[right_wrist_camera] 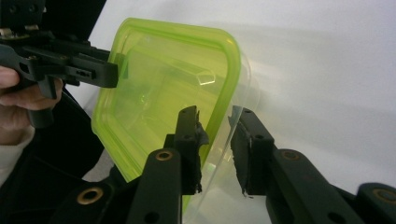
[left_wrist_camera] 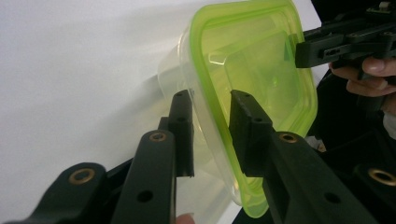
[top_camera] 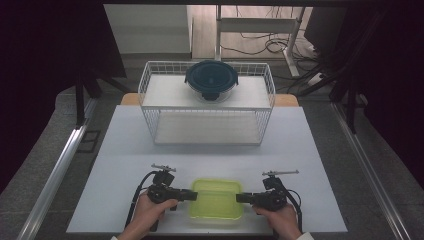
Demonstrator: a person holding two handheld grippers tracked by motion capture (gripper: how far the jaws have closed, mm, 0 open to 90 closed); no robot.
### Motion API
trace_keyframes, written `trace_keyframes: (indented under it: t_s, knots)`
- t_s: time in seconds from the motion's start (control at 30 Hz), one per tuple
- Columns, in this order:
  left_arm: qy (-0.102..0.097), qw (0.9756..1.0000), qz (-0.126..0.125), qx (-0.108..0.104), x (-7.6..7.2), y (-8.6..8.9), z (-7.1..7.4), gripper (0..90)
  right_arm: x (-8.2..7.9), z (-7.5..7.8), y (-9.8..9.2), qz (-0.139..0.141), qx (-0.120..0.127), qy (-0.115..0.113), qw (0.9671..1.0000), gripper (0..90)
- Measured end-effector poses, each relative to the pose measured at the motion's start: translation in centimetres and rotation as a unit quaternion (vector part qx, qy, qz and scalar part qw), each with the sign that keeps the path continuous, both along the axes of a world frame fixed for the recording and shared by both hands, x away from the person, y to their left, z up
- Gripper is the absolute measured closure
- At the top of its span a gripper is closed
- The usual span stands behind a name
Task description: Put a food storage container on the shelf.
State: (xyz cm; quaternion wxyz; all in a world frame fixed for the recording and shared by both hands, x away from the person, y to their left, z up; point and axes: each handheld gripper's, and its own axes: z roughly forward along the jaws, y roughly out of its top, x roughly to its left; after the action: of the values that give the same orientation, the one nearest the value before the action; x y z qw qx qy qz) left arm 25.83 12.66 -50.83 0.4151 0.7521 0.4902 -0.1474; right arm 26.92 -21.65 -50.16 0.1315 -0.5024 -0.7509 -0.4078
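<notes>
1. container (top_camera: 216, 200), a shallow rectangular box of clear plastic with rounded corners and a translucent lime-green lid, lies flat at the near edge of the white table (top_camera: 125, 150), between the two grippers.
2. white table: a smooth, matte, rectangular top, the largest thing in the high view; grey floor lies on both sides of it.
3. wire rack (top_camera: 206, 102): a white, open-mesh, two-level shelf standing at the far middle of the table, well apart from the container.
4. round bowl (top_camera: 212, 80): clear-walled, with a dark blue clip-on lid, sitting on the rack's top level.
5. left hand (top_camera: 150, 212): comes in from the bottom edge, forearm angled up and inward, fingers wrapped around the handle of the left gripper (top_camera: 192, 195), which points rightward at the container's left short side.
6. right hand (top_camera: 280, 217): mirrors it, with a pale sleeve at the wrist, holding the right gripper (top_camera: 240, 198) pointed leftward at the container's right short side.
7. left gripper (left_wrist_camera: 211, 119), black hard plastic with brass-coloured rivets: its jaws straddle the green lid rim and clear wall, a gap showing on each side, so it looks released rather than clamped.
8. right gripper (right_wrist_camera: 215, 130): its jaws likewise straddle the opposite rim with a visible gap; it too looks unclenched, though contact is hard to judge.
</notes>
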Motion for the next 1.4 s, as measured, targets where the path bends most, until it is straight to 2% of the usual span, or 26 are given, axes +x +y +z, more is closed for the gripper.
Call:
trace_keyframes:
  t_s: [0.1,0.27,0.5,0.7,1.4]
  knots:
    - [-0.003,1.0000,0.004,-0.005,-0.2,0.2,0.3,74.2,-0.2,0.3,-0.1,-0.003,0.004,-0.002,1.0000,74.8]
    - [-0.007,0.9998,0.008,-0.016,-0.4,0.3,0.7,77.4,-0.4,0.9,-0.1,-0.006,0.004,-0.018,0.9998,77.7]
    - [-0.016,0.9997,0.009,-0.016,-0.5,0.4,0.9,79.9,-0.6,1.3,-0.2,-0.003,0.004,-0.033,0.9995,79.0]
    - [-0.027,0.9995,0.010,-0.017,-0.6,0.6,1.2,80.3,-0.8,1.5,0.1,0.004,-0.007,-0.047,0.9989,78.9]
    - [-0.044,0.9989,0.008,-0.016,-0.7,0.7,2.0,80.3,-0.7,1.9,0.1,0.005,0.003,-0.062,0.9981,79.0]
